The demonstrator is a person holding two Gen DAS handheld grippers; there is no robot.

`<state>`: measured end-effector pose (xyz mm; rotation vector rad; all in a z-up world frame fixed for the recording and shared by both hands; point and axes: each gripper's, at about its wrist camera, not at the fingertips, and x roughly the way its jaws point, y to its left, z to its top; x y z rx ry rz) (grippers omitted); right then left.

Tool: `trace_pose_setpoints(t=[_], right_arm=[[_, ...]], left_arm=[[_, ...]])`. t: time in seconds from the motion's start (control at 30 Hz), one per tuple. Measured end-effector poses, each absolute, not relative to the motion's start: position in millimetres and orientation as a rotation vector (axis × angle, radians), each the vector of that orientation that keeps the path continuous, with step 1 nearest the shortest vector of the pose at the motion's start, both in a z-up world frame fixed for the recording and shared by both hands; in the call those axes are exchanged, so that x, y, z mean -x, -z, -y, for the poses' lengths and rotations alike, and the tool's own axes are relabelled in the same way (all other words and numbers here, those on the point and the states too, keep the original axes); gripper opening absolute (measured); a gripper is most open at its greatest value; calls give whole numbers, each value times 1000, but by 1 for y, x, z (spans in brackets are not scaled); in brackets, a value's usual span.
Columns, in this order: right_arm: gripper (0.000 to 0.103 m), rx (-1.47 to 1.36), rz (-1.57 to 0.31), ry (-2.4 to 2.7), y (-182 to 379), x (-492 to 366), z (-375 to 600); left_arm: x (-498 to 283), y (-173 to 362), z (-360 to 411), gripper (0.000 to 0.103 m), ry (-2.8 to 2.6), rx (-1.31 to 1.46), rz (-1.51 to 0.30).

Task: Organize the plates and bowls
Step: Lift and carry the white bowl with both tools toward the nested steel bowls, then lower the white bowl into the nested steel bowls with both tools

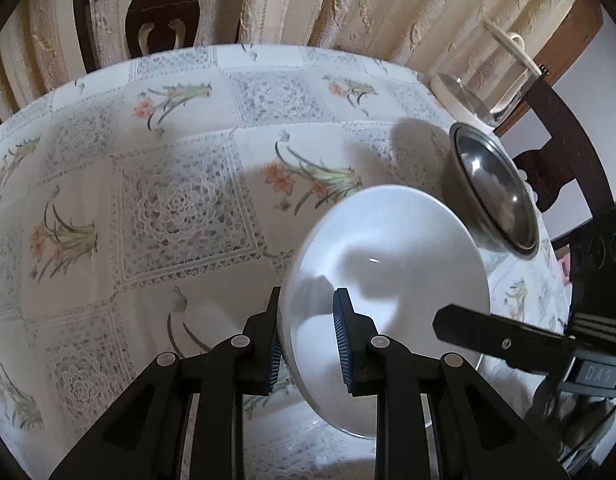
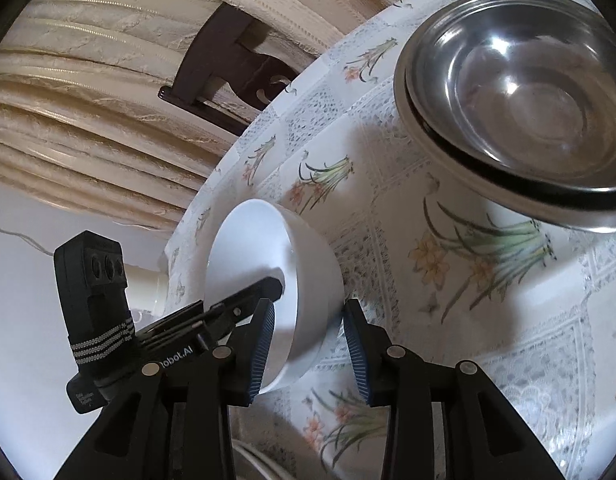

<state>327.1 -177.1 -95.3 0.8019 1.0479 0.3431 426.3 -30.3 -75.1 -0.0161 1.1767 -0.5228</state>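
Over the near right part of the tabletop (image 1: 156, 200), my left gripper (image 1: 306, 332) is clamped on the rim of the white bowl (image 1: 388, 264): one pad inside, one outside, bowl tipped on edge and clear of the cloth as far as I can tell. From the right wrist view my right gripper (image 2: 308, 344) sits just beside the same bowl (image 2: 304, 280), jaws narrow but not shut, straddling the lower wall; the outer pad shows a gap, the inner one is hard to read, so I'd call it no grip. The steel bowls (image 2: 520, 92), two nested by the look of the double rim, stand upright further back and to the right, well apart from the white bowl and nearer my right hand. Key relation: the white bowl's mouth faces sideways, away from the steel stack. My read: it must be levelled mouth-up before it moves toward the stack. Risk is a one-rim pinch slipping while tilted. A glass jug (image 1: 484, 92) stands behind the stack.
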Motion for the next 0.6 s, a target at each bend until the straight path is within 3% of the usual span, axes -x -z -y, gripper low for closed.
trace_pose_setpoints(t=[0.6], right_arm=[[39,-813,-893,-224,32,-308,249]], left_arm=[[-426,10,123,24,623,-28,-1085]])
